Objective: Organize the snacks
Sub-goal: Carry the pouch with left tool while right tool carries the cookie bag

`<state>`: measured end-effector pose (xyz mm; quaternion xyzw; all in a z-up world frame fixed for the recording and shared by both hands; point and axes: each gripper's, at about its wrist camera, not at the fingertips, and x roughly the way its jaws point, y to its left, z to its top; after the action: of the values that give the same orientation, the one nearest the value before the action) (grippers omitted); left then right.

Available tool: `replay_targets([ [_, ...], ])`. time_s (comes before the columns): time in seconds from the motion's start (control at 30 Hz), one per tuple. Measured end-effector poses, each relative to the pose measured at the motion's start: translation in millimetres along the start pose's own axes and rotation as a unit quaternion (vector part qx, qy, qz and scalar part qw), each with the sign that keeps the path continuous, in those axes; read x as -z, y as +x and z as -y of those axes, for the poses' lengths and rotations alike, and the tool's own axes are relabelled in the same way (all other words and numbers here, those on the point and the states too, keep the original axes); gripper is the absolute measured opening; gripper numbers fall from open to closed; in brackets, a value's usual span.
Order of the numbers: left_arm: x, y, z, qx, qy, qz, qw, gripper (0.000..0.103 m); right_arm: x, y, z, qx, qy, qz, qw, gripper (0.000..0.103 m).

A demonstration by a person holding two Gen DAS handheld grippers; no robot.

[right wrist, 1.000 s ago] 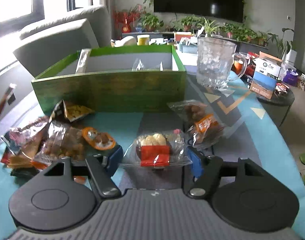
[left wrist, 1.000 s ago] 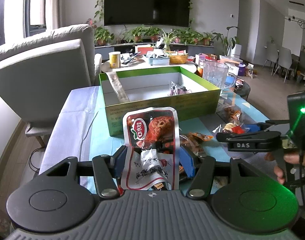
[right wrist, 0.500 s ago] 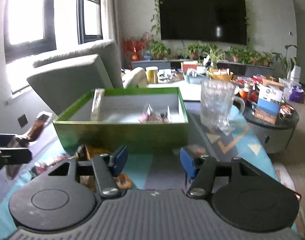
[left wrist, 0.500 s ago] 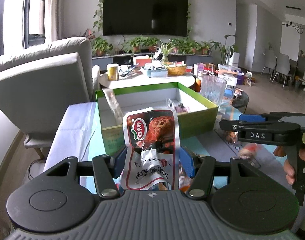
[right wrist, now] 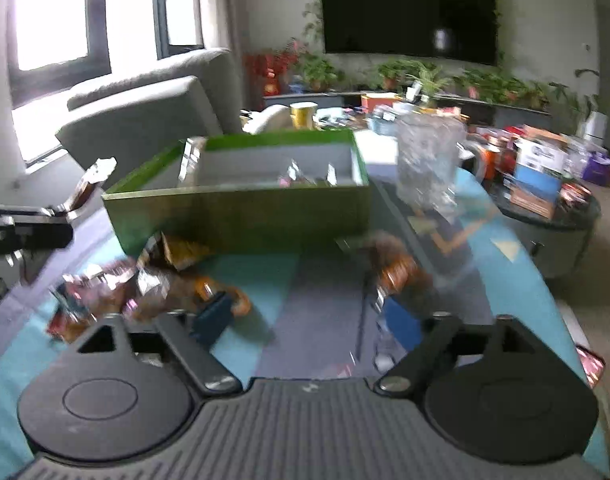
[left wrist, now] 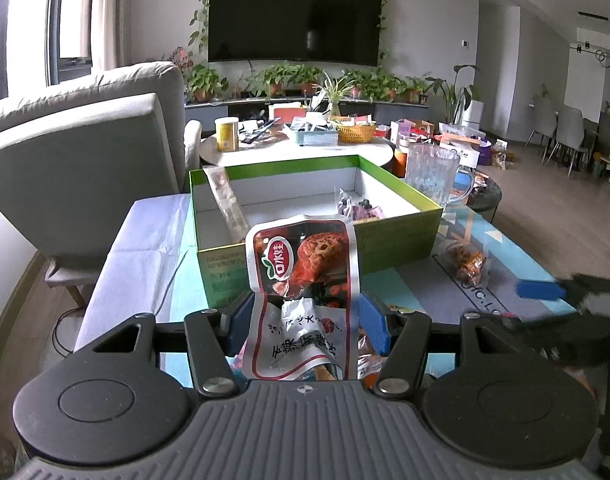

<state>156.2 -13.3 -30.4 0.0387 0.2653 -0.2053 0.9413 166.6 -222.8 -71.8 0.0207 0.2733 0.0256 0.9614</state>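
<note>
My left gripper [left wrist: 305,316] is shut on a red and white snack packet [left wrist: 305,264], held upright in front of the green box [left wrist: 401,240]. The box holds a long packet [left wrist: 225,204] leaning on its left wall and small purple packets [left wrist: 357,210]. My right gripper [right wrist: 305,320] hovers over the mat in a blurred view. Its blue pads stand apart with a faint clear shape by the right one, and I cannot tell whether anything is gripped. Loose snacks [right wrist: 145,284] lie to its left, an orange packet [right wrist: 393,272] ahead of it.
A glass mug [left wrist: 431,172] stands by the box's right corner. A grey armchair [left wrist: 85,160] is on the left, and a cluttered round table [left wrist: 289,148] lies beyond the box. A dark side table [right wrist: 545,208] with boxes is at the right.
The right gripper lifted off the table and pulled back. The clear red-labelled packet between its pads a second ago no longer shows there. The left gripper keeps its packet.
</note>
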Motion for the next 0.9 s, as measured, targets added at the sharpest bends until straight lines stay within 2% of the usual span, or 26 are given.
replay_targets([
  [0.2, 2, 5, 2, 0.0, -0.001, -0.008, 1.0, 0.054, 26, -7, 5, 0.012, -0.035, -0.023, 0.999, 0.047],
  [0.33, 4, 7, 7, 0.002, 0.0, -0.014, 0.9999, 0.054, 33, -7, 14, -0.018, 0.01, -0.043, 0.999, 0.047],
  [0.47, 3, 5, 10, 0.006, 0.004, -0.011, 0.9999, 0.054, 35, -2, 0, 0.004, -0.021, -0.053, 0.998, 0.046],
  [0.67, 2, 1, 9, 0.004, 0.004, -0.005, 1.0, 0.054, 31, -4, 3, 0.013, -0.013, -0.045, 0.999, 0.046],
  [0.9, 1, 0, 8, 0.001, 0.002, -0.002, 1.0, 0.054, 22, -10, 6, -0.005, 0.003, -0.026, 1.0, 0.045],
])
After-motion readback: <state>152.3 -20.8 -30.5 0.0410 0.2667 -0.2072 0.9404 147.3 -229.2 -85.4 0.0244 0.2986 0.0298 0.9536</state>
